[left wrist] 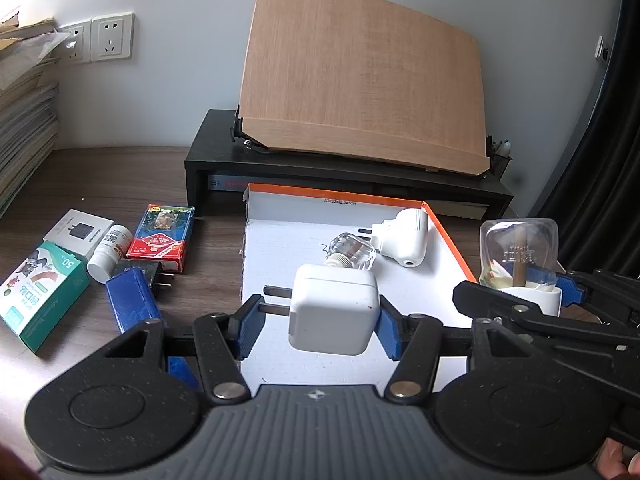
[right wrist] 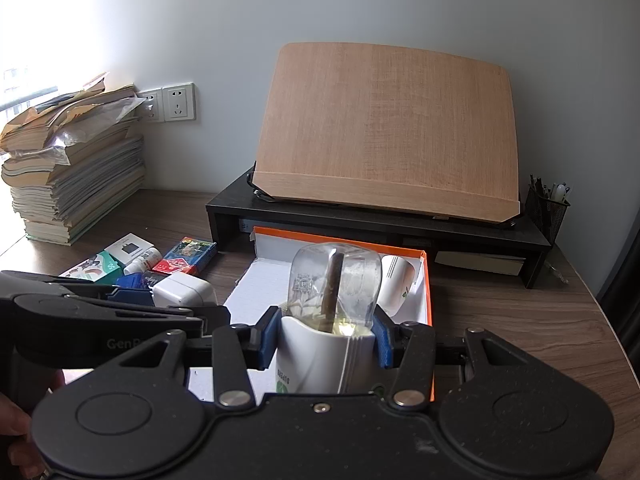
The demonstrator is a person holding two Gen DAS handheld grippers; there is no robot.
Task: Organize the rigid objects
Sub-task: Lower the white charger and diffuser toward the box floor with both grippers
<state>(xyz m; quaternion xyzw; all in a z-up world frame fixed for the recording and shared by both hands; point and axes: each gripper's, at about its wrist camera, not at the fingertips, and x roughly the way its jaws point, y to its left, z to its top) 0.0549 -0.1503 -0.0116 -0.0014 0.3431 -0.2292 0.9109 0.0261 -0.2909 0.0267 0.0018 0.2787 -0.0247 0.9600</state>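
My left gripper (left wrist: pixel 320 320) is shut on a white cube charger (left wrist: pixel 334 308), prongs pointing left, held above the white box with an orange rim (left wrist: pixel 440 228). My right gripper (right wrist: pixel 326 340) is shut on a white plug-in device topped by a clear bottle with a brown wick (right wrist: pixel 334 300), held over the box's near right part; it also shows in the left wrist view (left wrist: pixel 520 264). In the box lie a small clear glass bottle (left wrist: pixel 352 254) and a white plug-in device (left wrist: pixel 404 238).
Left of the box on the wooden desk lie a green box (left wrist: pixel 40 296), a white charger box (left wrist: pixel 78 230), a white pill bottle (left wrist: pixel 108 254), a red-blue card pack (left wrist: pixel 162 236), a black plug (left wrist: pixel 148 274) and a blue item (left wrist: pixel 130 300). A black riser (left wrist: pixel 224 152) holds a wooden stand (left wrist: pixel 360 80). A paper stack (right wrist: pixel 72 168) stands far left, a pen cup (right wrist: pixel 546 204) far right.
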